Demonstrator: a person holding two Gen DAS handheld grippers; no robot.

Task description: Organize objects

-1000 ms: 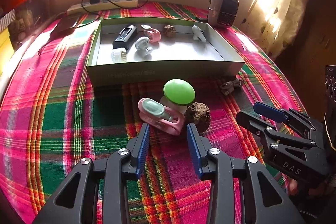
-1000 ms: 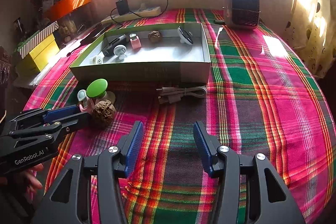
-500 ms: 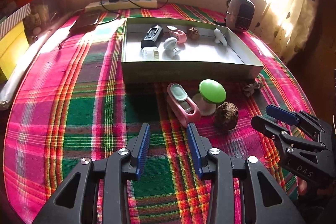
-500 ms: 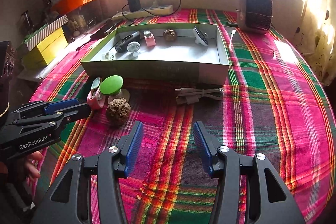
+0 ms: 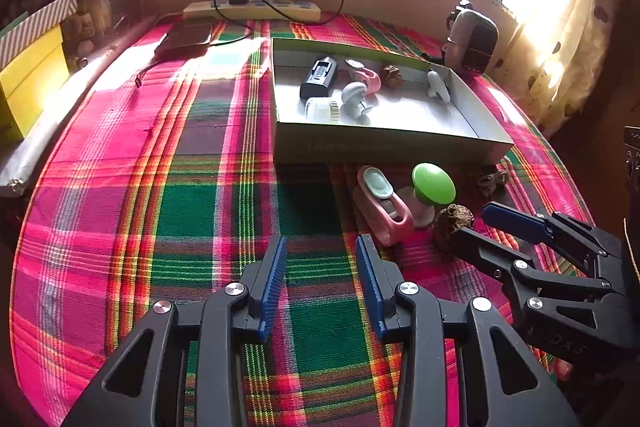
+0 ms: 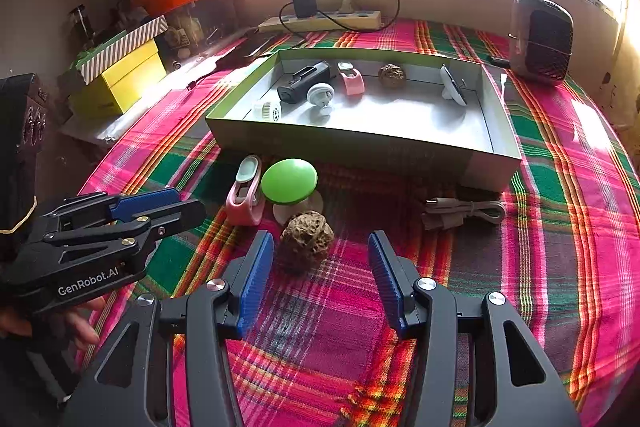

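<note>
Ahead of my right gripper (image 6: pixel 320 267), the walnut (image 6: pixel 307 239) now sits just beyond its open, empty jaws after I slid across. My left gripper (image 5: pixel 320 281) has drifted off the pink clip (image 5: pixel 382 209), likewise open and empty, so the walnut looks next for the box (image 6: pixel 360 143).

Walnut (image 6: pixel 307 240) before mushroom lamp (image 6: pixel 289 183); clip (image 6: pixel 244 195) left; box (image 6: pixel 360 149) behind.

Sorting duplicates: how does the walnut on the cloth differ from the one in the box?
The walnut on the cloth lies outside, by the green mushroom lamp; the walnut in the box sits by the box's far wall. The cloth one lies ahead of the open right gripper. Both are brown and wrinkled.
</note>
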